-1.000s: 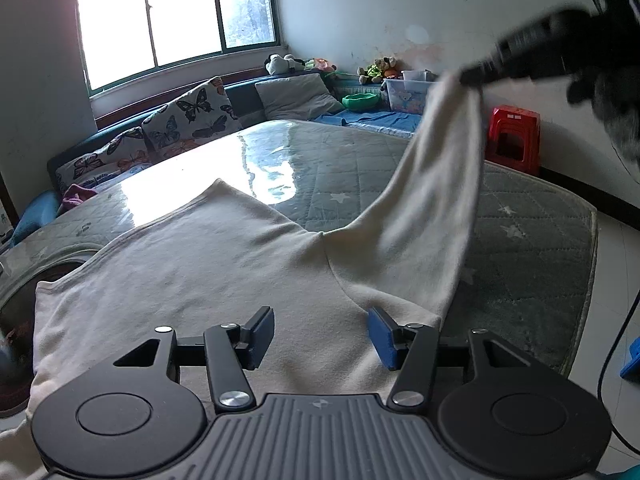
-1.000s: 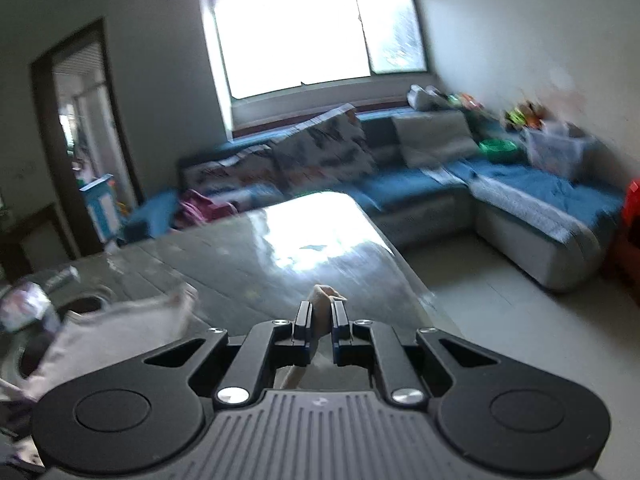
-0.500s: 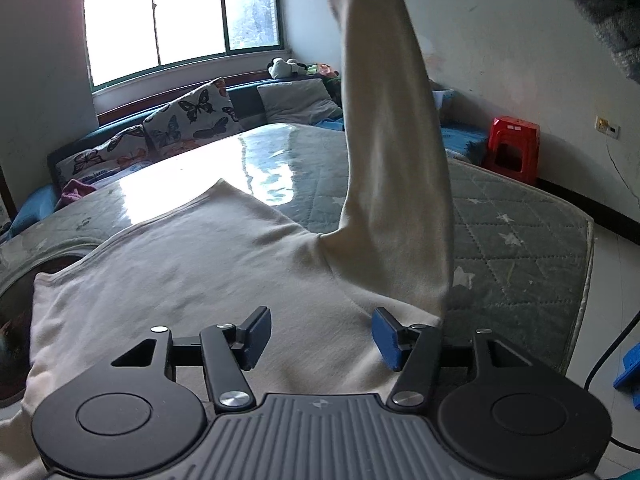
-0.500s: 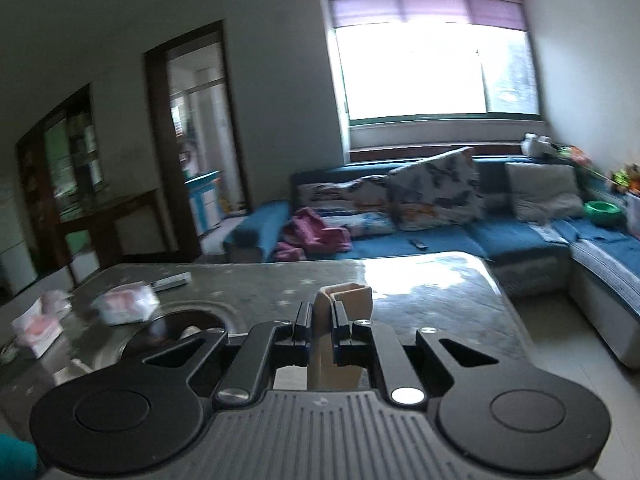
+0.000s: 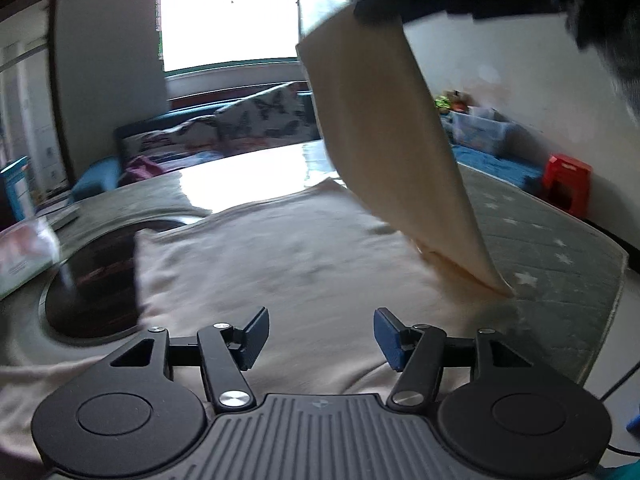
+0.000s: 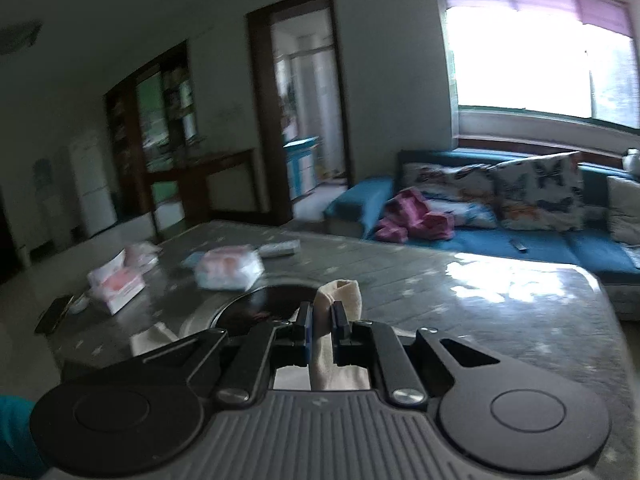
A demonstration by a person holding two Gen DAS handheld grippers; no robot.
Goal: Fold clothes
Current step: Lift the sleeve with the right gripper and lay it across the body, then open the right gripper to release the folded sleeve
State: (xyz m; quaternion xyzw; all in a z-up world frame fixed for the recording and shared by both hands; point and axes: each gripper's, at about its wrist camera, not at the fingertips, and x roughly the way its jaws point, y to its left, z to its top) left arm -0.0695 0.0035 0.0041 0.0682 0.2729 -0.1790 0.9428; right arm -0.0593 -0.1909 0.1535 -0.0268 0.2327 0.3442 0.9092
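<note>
Above the table (image 5: 560, 240) we hold the sleeve (image 5: 392, 132) of a cream top (image 5: 280, 256), pinched at its cuff between the closed fingers of our right gripper (image 6: 321, 330). Our left gripper (image 5: 320, 336) hangs over the near part of the top with its jaws wide apart, holding nothing. Only a little cloth sits in the right jaws, so we judge a quick swing could pull the cuff free. With nothing pinning the body, the pull could also drag it and bunch it toward the dark round inset (image 5: 92, 280). The top lies spread flat, soft and plain, its sleeve stretched up at a slant.
</note>
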